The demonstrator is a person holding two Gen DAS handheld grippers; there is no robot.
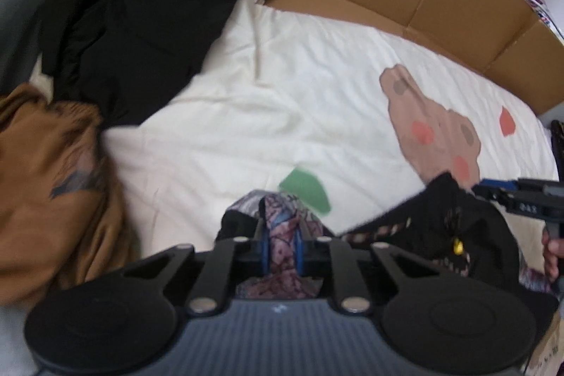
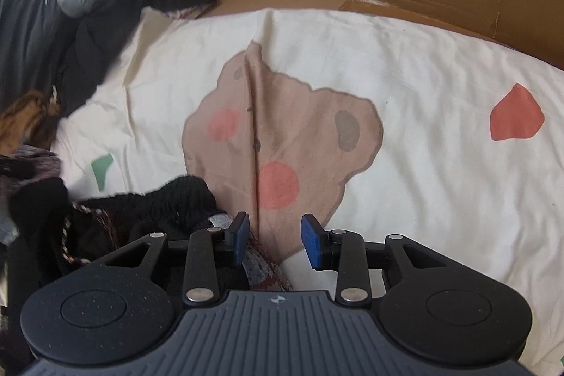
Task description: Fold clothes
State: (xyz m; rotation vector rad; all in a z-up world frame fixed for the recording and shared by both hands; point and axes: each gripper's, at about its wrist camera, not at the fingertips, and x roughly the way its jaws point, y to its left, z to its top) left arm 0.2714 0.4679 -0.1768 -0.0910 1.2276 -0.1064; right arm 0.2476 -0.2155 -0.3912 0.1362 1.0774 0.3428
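While left gripper (image 1: 281, 244) pinches patterned cloth (image 1: 282, 228), right gripper (image 2: 276, 244) gapes, black sweater (image 2: 158, 207) at nine o'clock.

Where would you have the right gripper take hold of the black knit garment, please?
Probably at its thick rolled edge, coming from the right, where the right gripper stands open over the sheet. That edge bulges up, facing it, while the left gripper already pinches patterned fabric.

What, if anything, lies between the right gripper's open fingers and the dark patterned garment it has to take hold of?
Nothing visible. The right gripper is open over the cream sheet, and the patterned garment bunches directly beside its left finger. The left gripper already pinches that garment's other end.
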